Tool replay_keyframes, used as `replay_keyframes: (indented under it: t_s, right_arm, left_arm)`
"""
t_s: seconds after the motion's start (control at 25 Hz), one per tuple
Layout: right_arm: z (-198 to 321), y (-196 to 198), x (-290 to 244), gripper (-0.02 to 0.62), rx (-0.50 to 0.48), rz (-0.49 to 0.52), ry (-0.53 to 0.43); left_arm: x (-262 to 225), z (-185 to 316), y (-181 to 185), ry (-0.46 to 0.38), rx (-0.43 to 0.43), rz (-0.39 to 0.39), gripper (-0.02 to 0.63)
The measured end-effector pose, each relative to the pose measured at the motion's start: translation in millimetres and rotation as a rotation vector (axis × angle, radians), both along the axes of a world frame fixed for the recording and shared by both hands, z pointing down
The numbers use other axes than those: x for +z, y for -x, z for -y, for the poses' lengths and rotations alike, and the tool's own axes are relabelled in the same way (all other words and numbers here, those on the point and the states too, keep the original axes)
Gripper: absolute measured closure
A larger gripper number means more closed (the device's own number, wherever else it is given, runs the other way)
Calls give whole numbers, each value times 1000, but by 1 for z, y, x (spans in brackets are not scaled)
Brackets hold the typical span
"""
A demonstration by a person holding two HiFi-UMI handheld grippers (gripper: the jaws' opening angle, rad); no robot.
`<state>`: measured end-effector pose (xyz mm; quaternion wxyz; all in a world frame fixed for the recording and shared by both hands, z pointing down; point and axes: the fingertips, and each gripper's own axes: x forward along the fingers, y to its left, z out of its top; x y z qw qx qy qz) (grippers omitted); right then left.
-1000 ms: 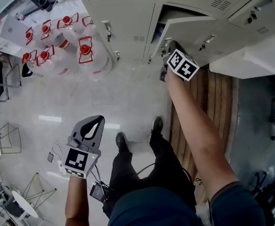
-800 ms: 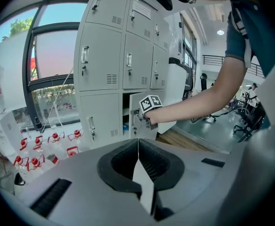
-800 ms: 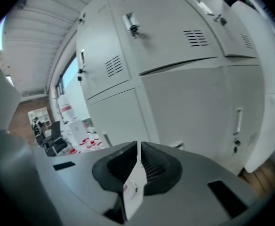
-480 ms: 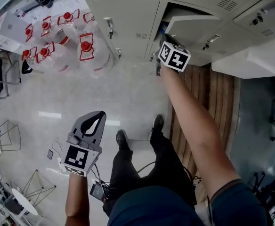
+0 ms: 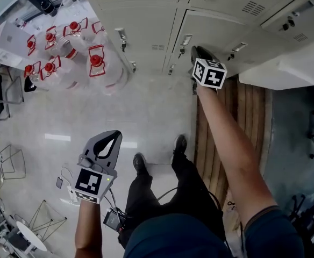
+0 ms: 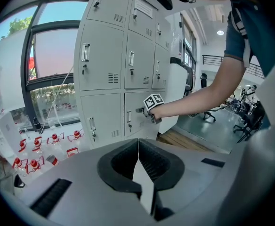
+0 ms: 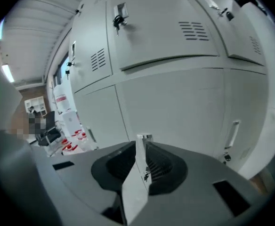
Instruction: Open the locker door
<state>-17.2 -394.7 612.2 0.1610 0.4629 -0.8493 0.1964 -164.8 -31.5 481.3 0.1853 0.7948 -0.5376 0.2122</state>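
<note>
The bank of grey lockers [image 5: 146, 20] runs along the top of the head view. The lower middle locker door [image 5: 216, 28] lies flush with its neighbours. My right gripper [image 5: 195, 50] is at that door's left edge, jaws shut on its chrome handle [image 7: 143, 138]; a small key hangs just below. The left gripper view shows the same contact on the door [image 6: 133, 102]. My left gripper [image 5: 106, 145] hangs low over the floor, far from the lockers, shut and empty [image 6: 138, 142].
Several big water bottles with red caps [image 5: 95, 63] stand on the floor left of the lockers. A wooden platform [image 5: 243, 106] lies under my right arm, a white unit [image 5: 291, 69] beside it. The person's shoes [image 5: 140, 163] are below; wire stands [image 5: 9, 160] sit at left.
The locker door stood ajar with a dark gap one second ago; now it lies flush and the gap is gone. My right gripper stayed at its handle. The left gripper barely moved.
</note>
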Motion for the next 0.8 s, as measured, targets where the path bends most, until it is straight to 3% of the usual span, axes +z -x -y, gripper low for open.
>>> replay_keyframes:
  t_s: [0.16,0.36,0.8]
  right_arm:
    - [24,27,25,477,-130,-71,-6]
    - [52,46,51,471,-201,-121,-6]
    - [64,67,74,469,-243,-114,28]
  left_arm:
    - [10,5,6,11,-27,2,588]
    - [34,3,15,58,-65,8,588]
    - [48,20,11,72,-93,0,588]
